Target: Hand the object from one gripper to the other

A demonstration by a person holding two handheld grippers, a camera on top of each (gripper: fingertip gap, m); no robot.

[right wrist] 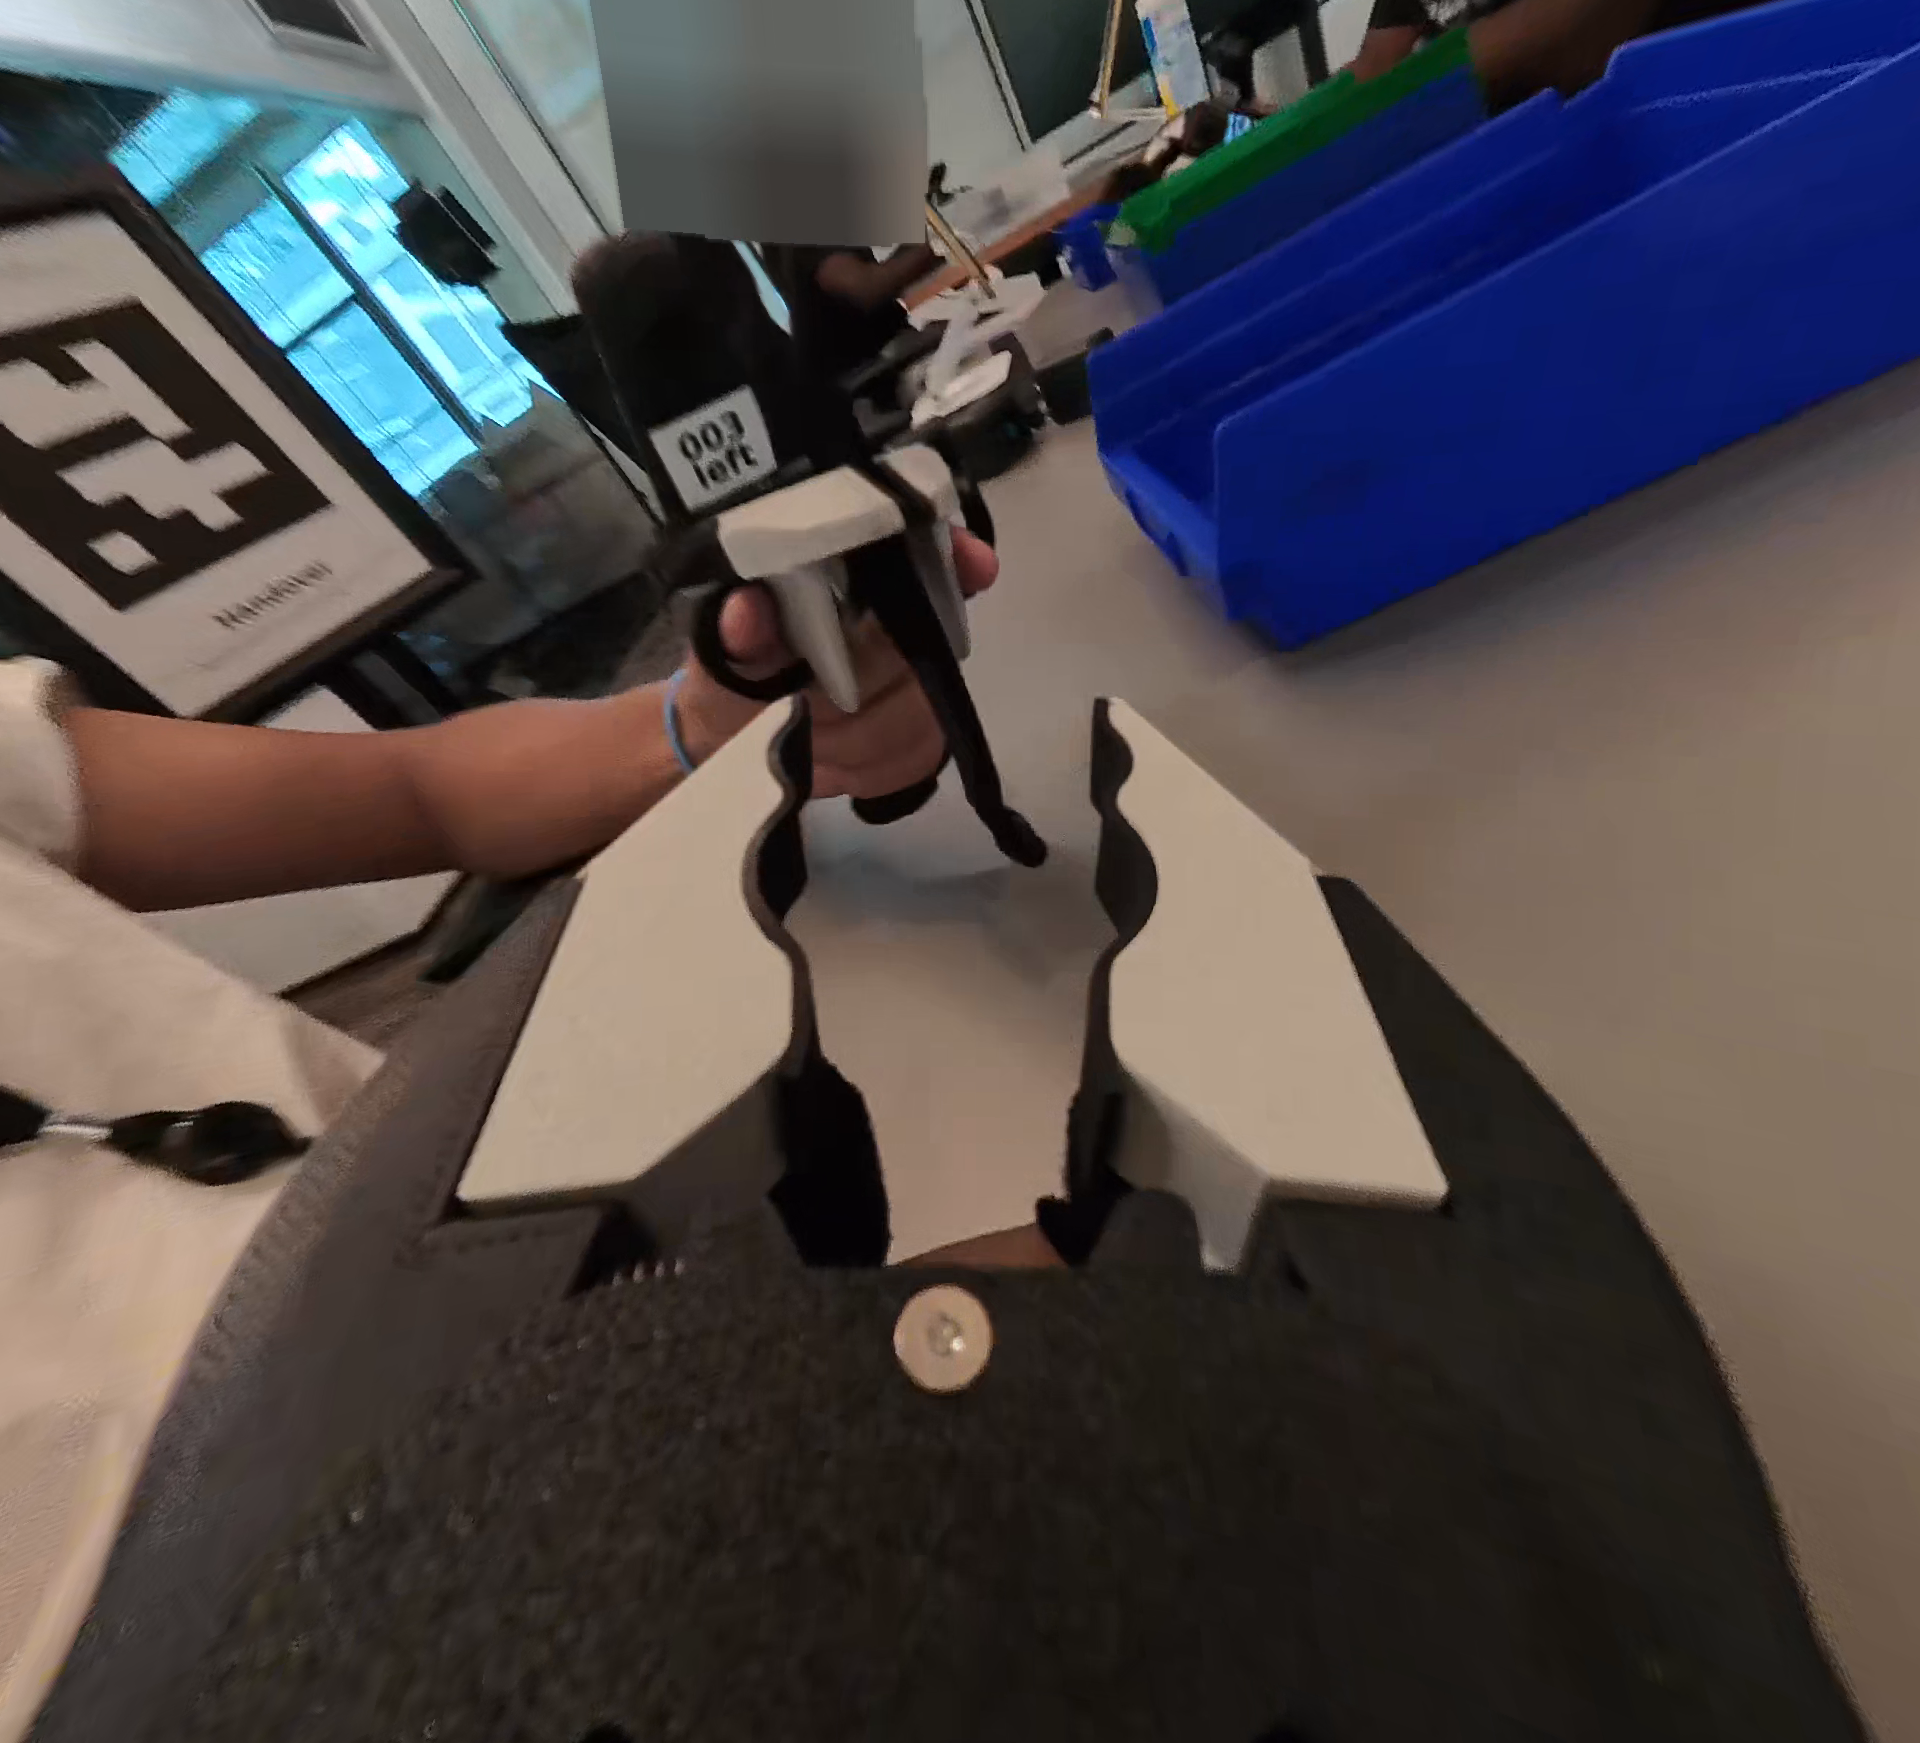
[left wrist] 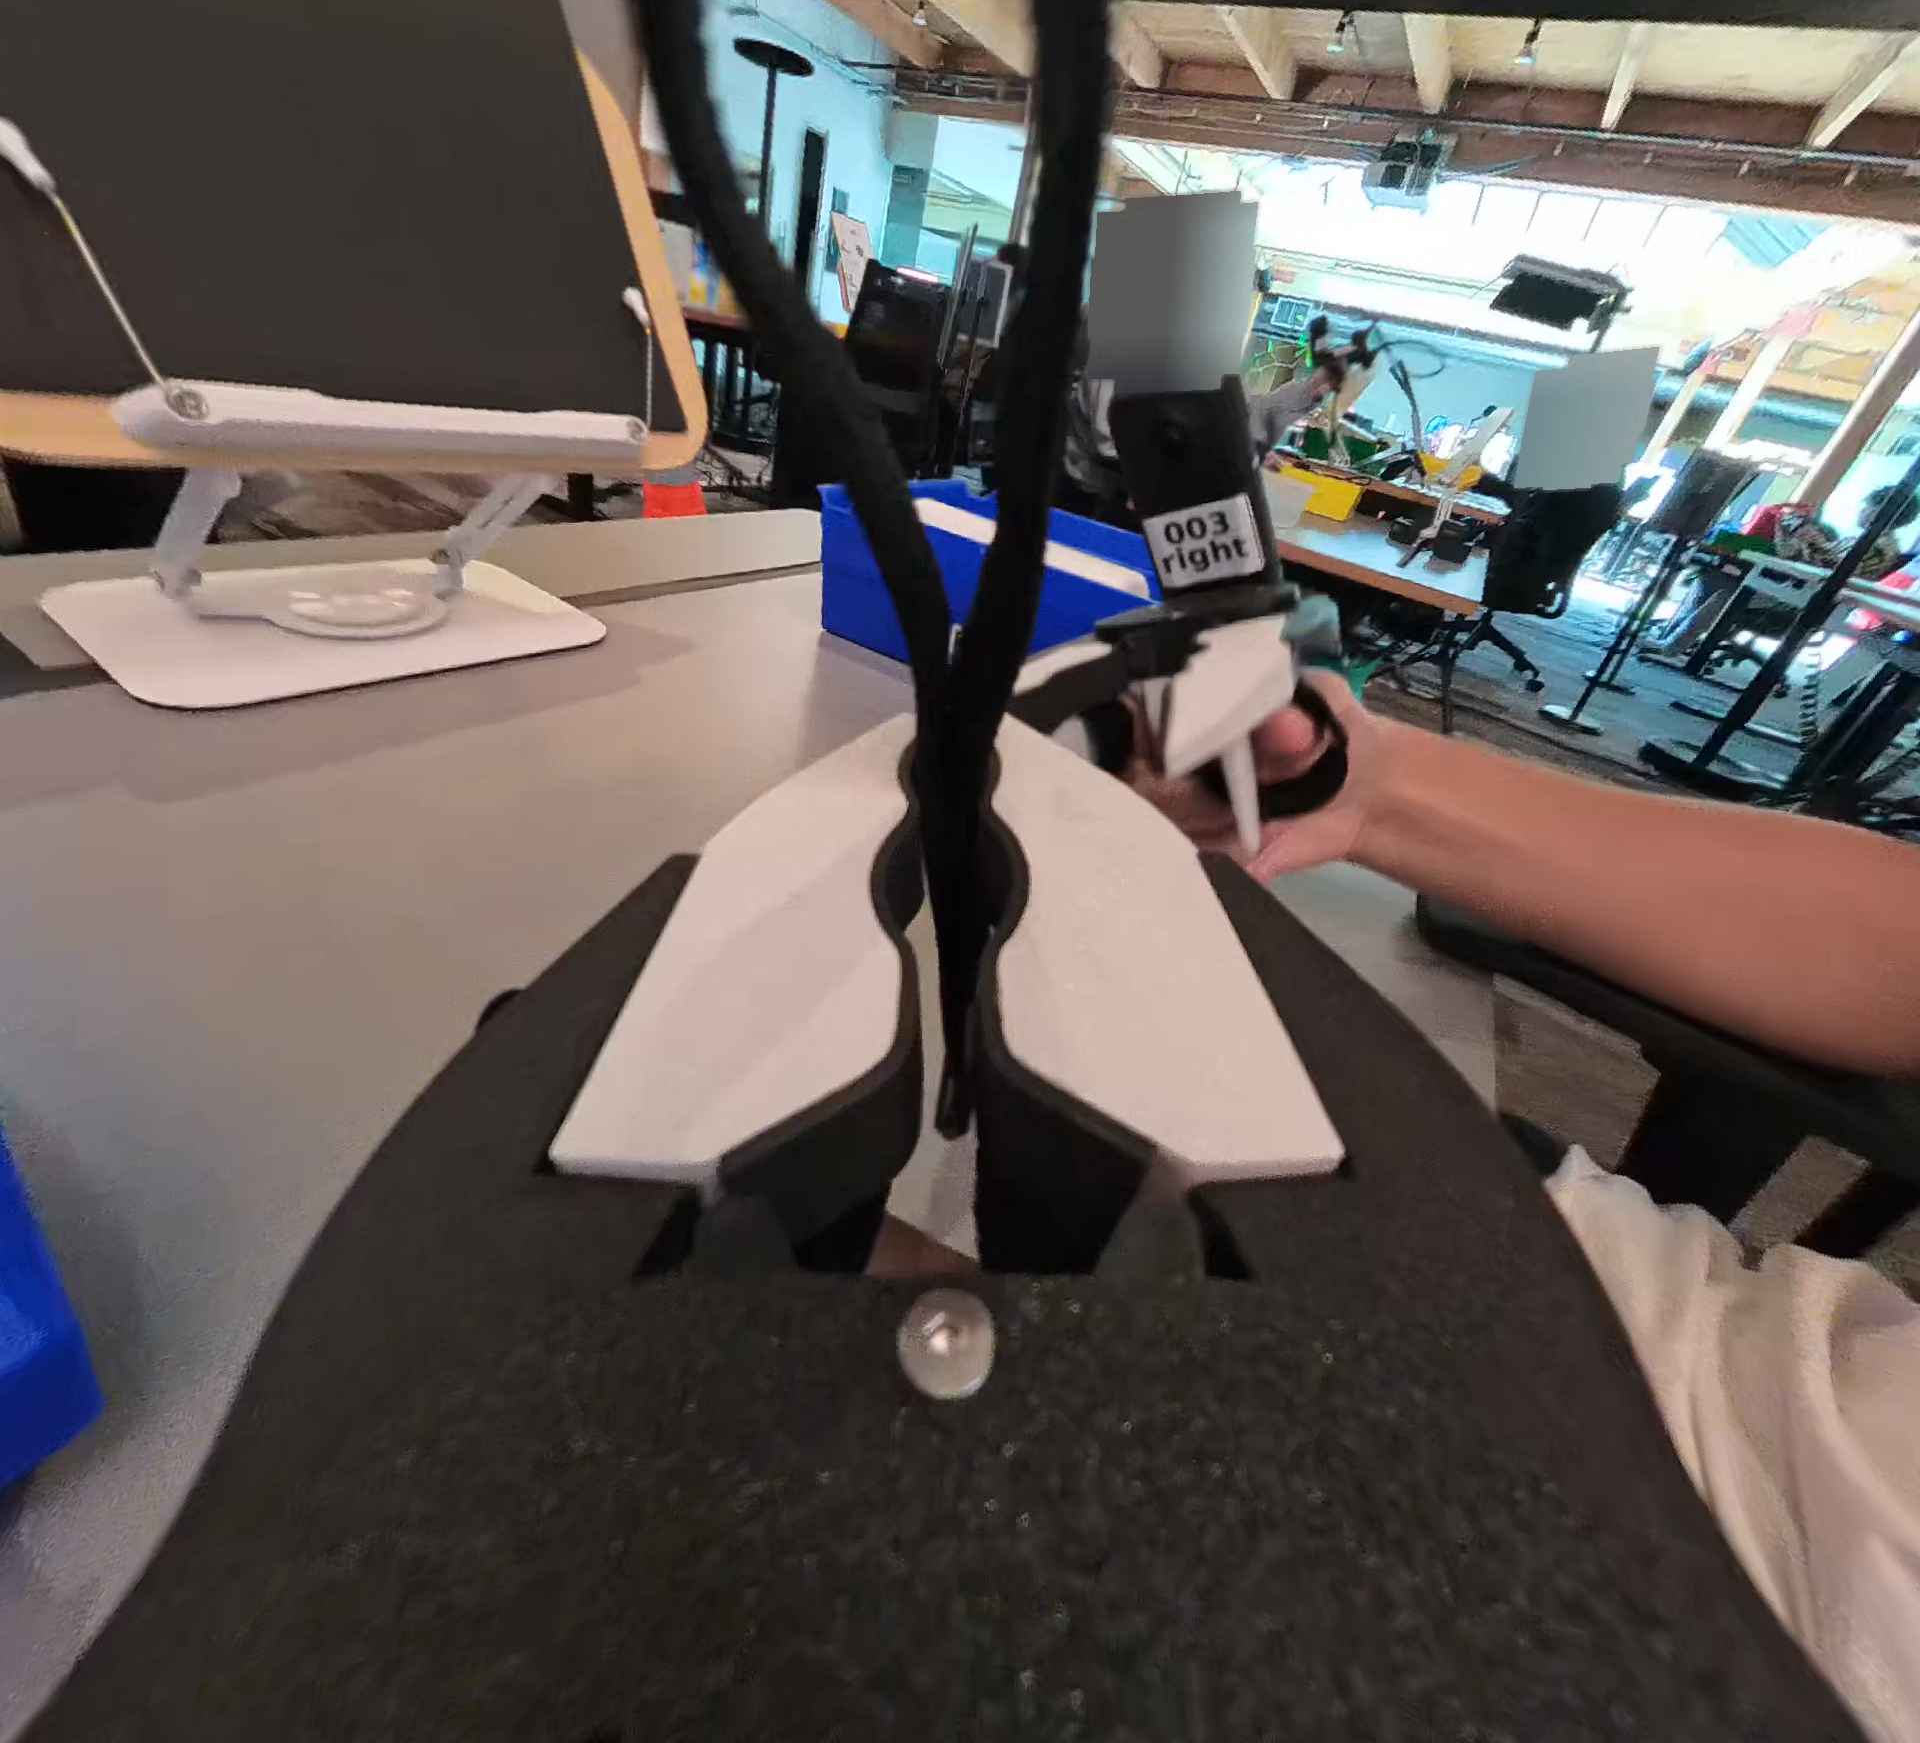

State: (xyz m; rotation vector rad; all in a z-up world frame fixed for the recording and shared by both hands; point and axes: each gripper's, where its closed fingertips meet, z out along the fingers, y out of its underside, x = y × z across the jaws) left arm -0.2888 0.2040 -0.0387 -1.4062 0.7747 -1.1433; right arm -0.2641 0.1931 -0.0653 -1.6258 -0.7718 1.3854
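The left gripper [left wrist: 951, 945] is clamping a doubled black cord [left wrist: 961, 862] between its white fingers [left wrist: 790, 966], jaws narrowed tight on the two strands, which are rising toward twelve o'clock and spreading into a loop near the top of the left wrist view. In the right wrist view the same cord [right wrist: 935, 685] is hanging below the left gripper [right wrist: 883, 571] at about eleven o'clock, its free end dangling just above the grey table [right wrist: 1558, 862]. The right gripper [right wrist: 951, 862] is standing with jaws wide and nothing between them, pointing toward that dangling end but not touching it; the left wrist view is showing it [left wrist: 1205, 717] at about two o'clock, held in a hand [left wrist: 1299, 789]. A blue bin [right wrist: 1455, 405] is sitting on the table at one o'clock of the right wrist view, and a tablet stand [left wrist: 312, 592] is resting at ten o'clock of the left. The handover is looking not yet begun. The risk lies in the cord being thin and limp: the right jaws may be closing beside it or on only one strand, and if the left one is letting go early, the cord could be slipping down onto the table.
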